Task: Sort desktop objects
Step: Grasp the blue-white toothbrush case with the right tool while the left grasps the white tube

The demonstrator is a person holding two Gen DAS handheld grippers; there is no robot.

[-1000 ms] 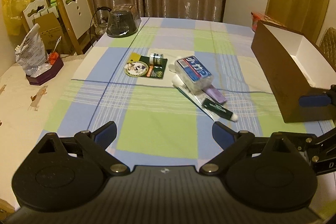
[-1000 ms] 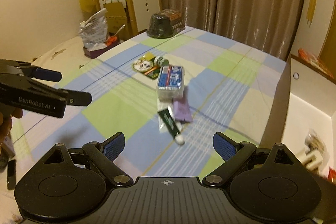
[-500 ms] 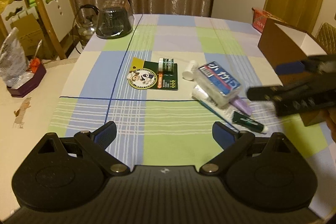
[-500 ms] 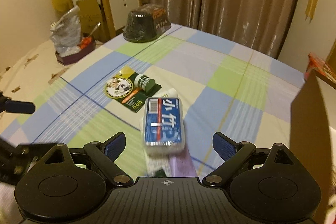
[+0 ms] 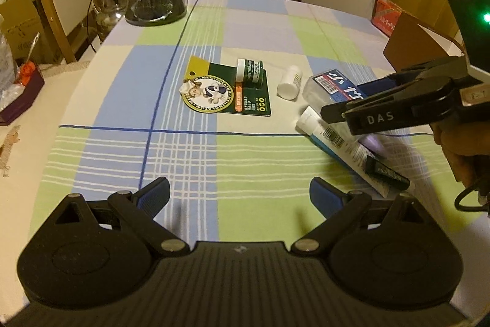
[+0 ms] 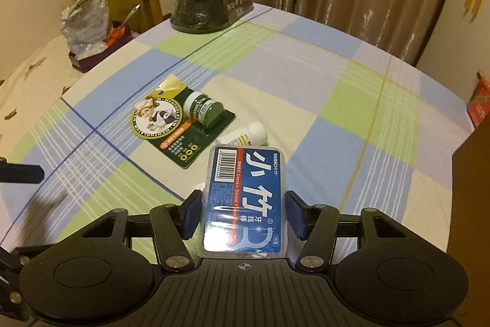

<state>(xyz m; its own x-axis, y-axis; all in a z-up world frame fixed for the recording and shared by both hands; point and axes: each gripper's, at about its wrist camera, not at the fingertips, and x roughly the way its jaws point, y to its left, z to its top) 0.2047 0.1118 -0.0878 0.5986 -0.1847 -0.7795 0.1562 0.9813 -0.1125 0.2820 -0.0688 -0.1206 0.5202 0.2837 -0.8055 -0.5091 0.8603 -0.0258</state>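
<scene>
My right gripper (image 6: 243, 212) is shut on the blue dental floss pick box (image 6: 245, 198), its pads against both long sides; the gripper also shows in the left wrist view (image 5: 340, 100) over that box (image 5: 330, 83). My left gripper (image 5: 239, 195) is open and empty above the checked tablecloth. A green blister card with a small jar (image 5: 226, 91) (image 6: 180, 118) lies mid-table, a small white bottle (image 5: 289, 81) (image 6: 248, 135) beside it. A white tube (image 5: 337, 143) and a dark green tube (image 5: 387, 173) lie under the right gripper.
A brown cardboard box (image 5: 410, 42) stands at the right edge of the table. A dark domed container (image 5: 156, 0) (image 6: 208, 5) sits at the far end. Chairs (image 5: 61, 5), a glass kettle (image 5: 108, 8) and a snack bag (image 6: 85, 20) are to the left.
My right gripper moved forward over the pile and closed on the floss pick box. My left gripper shifted left and stayed open.
</scene>
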